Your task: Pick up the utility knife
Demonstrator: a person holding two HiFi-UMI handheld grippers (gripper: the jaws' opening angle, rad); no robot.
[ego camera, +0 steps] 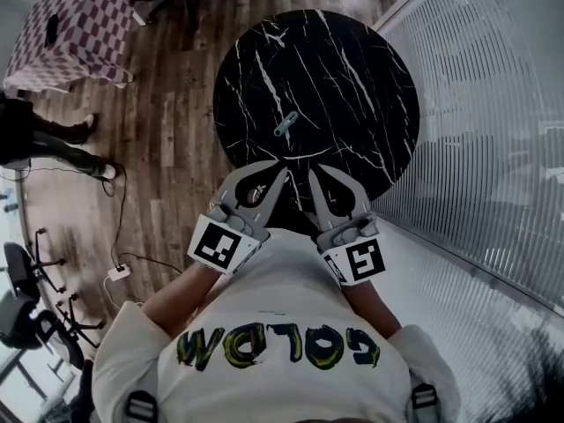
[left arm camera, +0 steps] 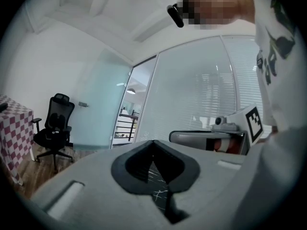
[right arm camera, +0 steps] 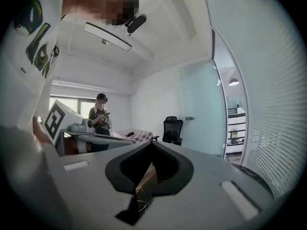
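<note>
Evidently not yet reaching, the left gripper (ego camera: pixel 278 169) and right gripper (ego camera: pixel 312 176) hang short of the knife (ego camera: pixel 285 123) on the bench (ego camera: pixel 352 69), jaws pressed together, empty.

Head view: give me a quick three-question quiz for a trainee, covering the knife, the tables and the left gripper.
1. True or false: the utility knife lies on the round black table.
2. Pick one: the left gripper has its jaws A) wide open, B) shut with nothing between them, C) clamped on the knife.
3. Fill the gap: the table in the top left corner is covered with a ___ cloth.

Key: 1 true. 2 B. 3 checked.
</note>
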